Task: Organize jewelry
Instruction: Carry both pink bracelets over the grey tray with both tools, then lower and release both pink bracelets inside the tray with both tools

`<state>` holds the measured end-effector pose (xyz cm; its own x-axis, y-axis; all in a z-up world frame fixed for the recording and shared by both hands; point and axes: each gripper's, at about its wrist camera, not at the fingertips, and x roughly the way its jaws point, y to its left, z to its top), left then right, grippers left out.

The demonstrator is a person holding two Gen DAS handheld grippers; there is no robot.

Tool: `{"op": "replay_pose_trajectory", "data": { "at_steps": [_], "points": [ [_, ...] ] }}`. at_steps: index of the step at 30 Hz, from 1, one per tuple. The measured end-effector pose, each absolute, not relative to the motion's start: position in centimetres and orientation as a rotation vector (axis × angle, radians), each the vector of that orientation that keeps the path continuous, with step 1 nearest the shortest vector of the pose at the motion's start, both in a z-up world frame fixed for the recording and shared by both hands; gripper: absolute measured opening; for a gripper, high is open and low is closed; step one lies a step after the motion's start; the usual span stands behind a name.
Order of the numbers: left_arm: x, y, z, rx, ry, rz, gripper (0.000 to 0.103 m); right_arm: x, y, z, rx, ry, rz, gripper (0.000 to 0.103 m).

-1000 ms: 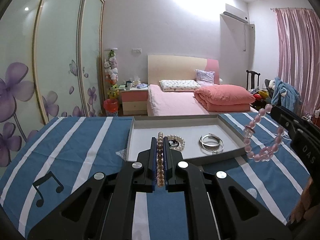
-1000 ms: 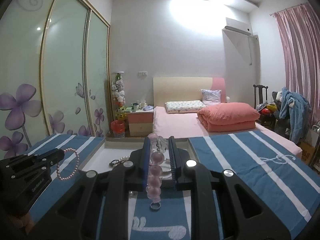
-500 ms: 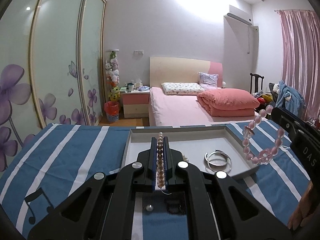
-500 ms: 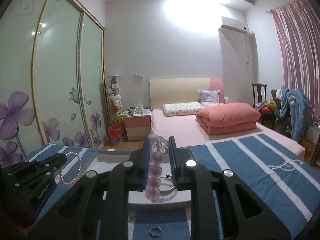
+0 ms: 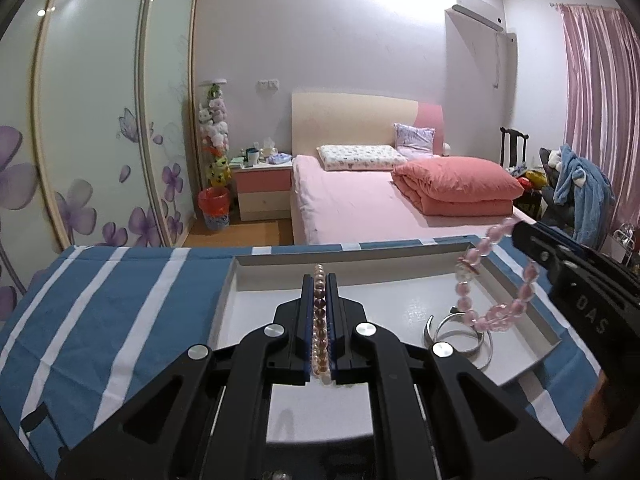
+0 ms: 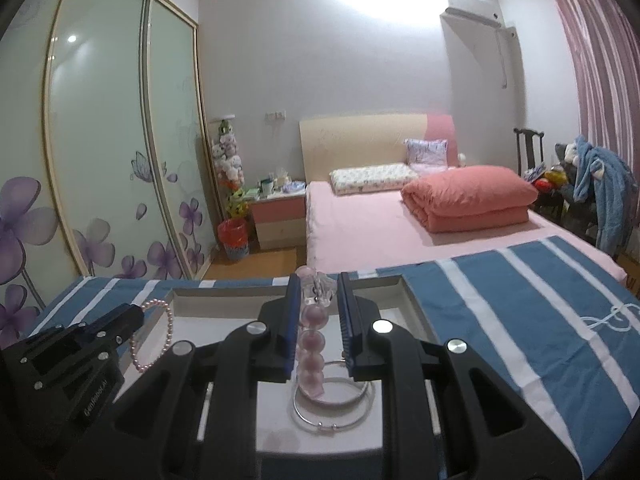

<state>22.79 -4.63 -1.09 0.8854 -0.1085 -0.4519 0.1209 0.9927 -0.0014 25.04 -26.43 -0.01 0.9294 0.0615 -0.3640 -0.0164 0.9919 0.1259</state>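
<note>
L claw [image 5: 319, 280]: fingers pressed together on small pink-brown pearl-bead bracelet [image 5: 319, 320], strand pinched along the finger gap, rest of loop hanging below, above left half of shallow grey-white rectangular tray [image 5: 516, 284].

R claw [image 6: 318, 292]: clamped on large translucent pink round-bead bracelet [image 6: 311, 344] w/ clear faceted charm at the tips. In L view the loop dangles free over right side of tray, lowest beads just above, maybe touching, the pair of thin silver metal bangles [image 6: 332, 404] lying in tray.

Tray sits on blue cloth w/ white stripes [image 5: 120, 304] covering the tabletop. Both bracelets off the cloth, over tray, not yet set down.

Judged step: lowering/release into tray.

Risks:
- Pink loop drapes onto bangles on release → tangle/stacked pieces. Cause: drop point directly over bangles.
- Round beads roll or bounce if let go from height; tray rim is low, could spill onto cloth.
- Pearl strand pinched lengthwise: may cling to pad on opening and get dragged out w/ retreat.
- Claws close together over one tray → bump likely if both descend at once.
</note>
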Motion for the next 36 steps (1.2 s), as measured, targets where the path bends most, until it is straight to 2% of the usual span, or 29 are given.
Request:
{"op": "replay_pose_trajectory", "data": {
  "at_steps": [8,9,11,25,31,33,35,36],
  "points": [
    [24.7,-5.6,-2.2,0.042,0.519,-0.145,0.007,29.2,-27.0,-2.3,0.196,0.497,0.085,0.021],
    [24.7,-5.5,-2.2,0.037,0.519,-0.146,0.007,29.3,-27.1,-2.4,0.201,0.501,0.084,0.028],
    [24.9,-5.4,-2.2,0.029,0.524,-0.144,0.007,29.0,-27.4,-2.4,0.205,0.495,0.08,0.032],
    [21.5,-0.4,0.0,-0.046,0.506,-0.069,0.007,24.0,-28.9,-1.0,0.187,0.469,0.055,0.032],
    [18.3,1.9,-0.4,-0.062,0.532,-0.047,0.008,20.6,-28.7,-1.9,0.147,0.526,0.073,0.032],
    [17.1,2.8,-0.9,-0.065,0.55,-0.036,0.016,19.8,-28.5,-2.6,0.13,0.558,0.086,0.032],
    [16.3,3.5,-1.2,-0.071,0.565,-0.024,0.03,19.0,-28.1,-3.6,0.104,0.614,0.109,0.032],
    [16.0,3.6,-1.4,-0.072,0.572,-0.02,0.031,18.6,-27.9,-4.1,0.09,0.643,0.121,0.032]
  ]
}}
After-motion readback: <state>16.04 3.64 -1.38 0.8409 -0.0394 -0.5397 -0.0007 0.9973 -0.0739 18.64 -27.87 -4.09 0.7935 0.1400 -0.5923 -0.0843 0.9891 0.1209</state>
